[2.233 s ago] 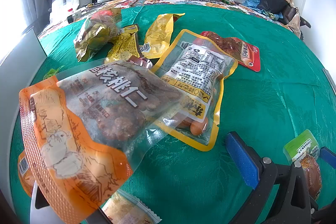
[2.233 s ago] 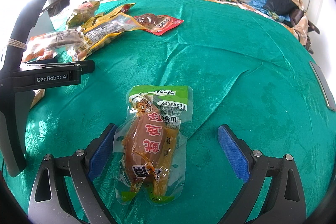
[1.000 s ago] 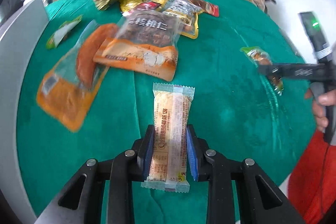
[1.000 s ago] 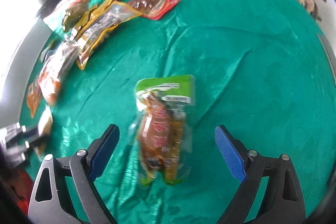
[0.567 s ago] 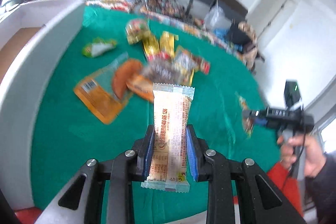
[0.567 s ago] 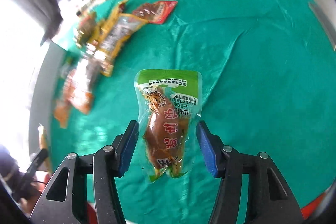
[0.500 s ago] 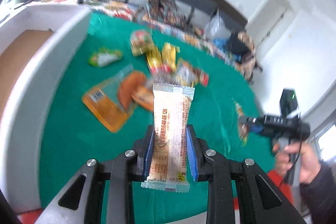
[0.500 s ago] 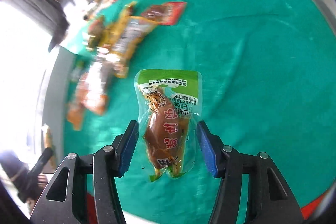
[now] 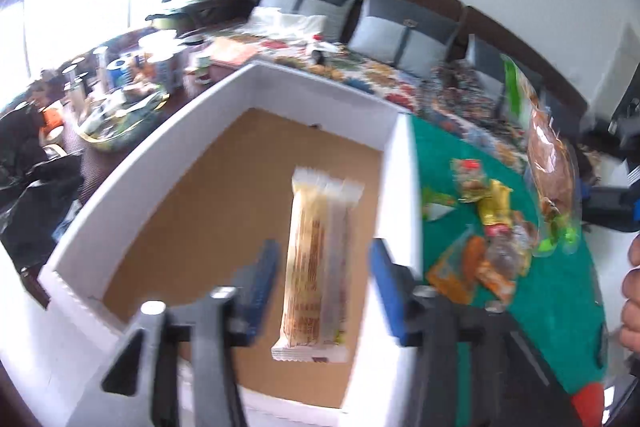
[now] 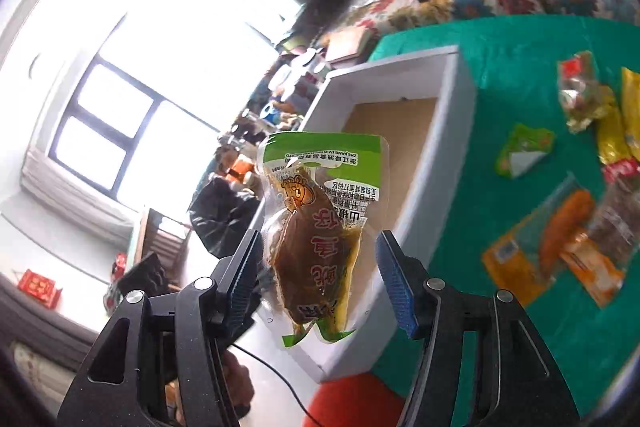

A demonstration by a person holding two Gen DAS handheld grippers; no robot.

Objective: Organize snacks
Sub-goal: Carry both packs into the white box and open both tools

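A: On the left gripper [image 9: 322,281] the jaws are opening. The long pale snack bar [image 9: 318,281] is between them, but I see a gap at each side, so the blue pads do not press it. It is over the brown bottom of the white box [image 9: 324,83], near the box wall that stands beside the green cloth [image 9: 560,291].

B: And the right gripper [image 10: 318,273]?

A: Its jaws are opening too. The brown meat pouch with the green top [image 10: 320,223] hangs between them. The left pad seems to touch the pouch edge; on the right side there is a clear gap. If it is really held, I cannot tell.

B: What does one camera show that the other does not?

A: Only the left camera shows the bar. It shows the pouch [image 9: 550,171] from the side, at the right, over the cloth and not over the box. The right camera shows the box [image 10: 456,131] at the cloth's edge, and a small green packet [image 10: 522,151] lying near that wall.

B: Anything hard to see?

A: The left picture is blurred, so the bar's print is not readable. The heap of packets [image 9: 488,239] on the cloth is smeared. A hand [image 9: 632,299] is cut by the right border.
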